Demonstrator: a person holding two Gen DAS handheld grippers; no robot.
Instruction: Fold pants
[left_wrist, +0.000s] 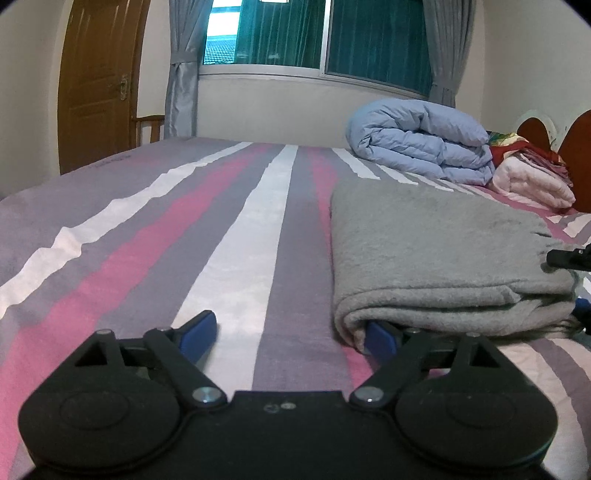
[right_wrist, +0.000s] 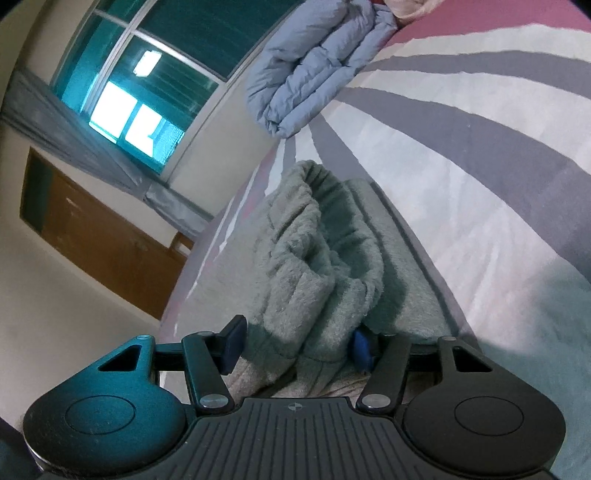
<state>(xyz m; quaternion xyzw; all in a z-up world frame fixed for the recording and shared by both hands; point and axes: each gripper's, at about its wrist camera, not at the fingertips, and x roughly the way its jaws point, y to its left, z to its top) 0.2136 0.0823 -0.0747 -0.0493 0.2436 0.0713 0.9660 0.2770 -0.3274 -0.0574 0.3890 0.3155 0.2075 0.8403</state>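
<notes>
Left tongs (left_wrist: 291, 332): low over the bed, jaws wide apart. One blue pad (left_wrist: 380, 338) is tucked under the near corner of the pants; the other lies on bare sheet. Nothing is clamped.
Right tongs (right_wrist: 297, 345): rolled onto their side at the pants' waist end, jaws partly apart with a thick bunch of fleece between them. One pad is buried in the cloth and the other stands just beside it; I cannot tell whether they press on it yet.
Pants (left_wrist: 436, 254): grey fleece, already folded into a flat, thick pad on the right part of the bed, with a rounded fold edge facing the left tongs. The gathered elastic waistband (right_wrist: 325, 192) stands open and rumpled in the right wrist view.
Handling: soft, limp and light, probably; the fleece should not slip, but the layers will sag and slide apart if only one is caught. Best to take hold through all layers at the fold corner and at the waistband.
Bed (left_wrist: 236, 236): striped sheet in pink, grey and white.
Far end: a rolled blue quilt (left_wrist: 421, 144), then folded pink bedding (left_wrist: 532, 182).
Beyond: window (left_wrist: 317, 33), curtains, wooden door (left_wrist: 96, 85).
</notes>
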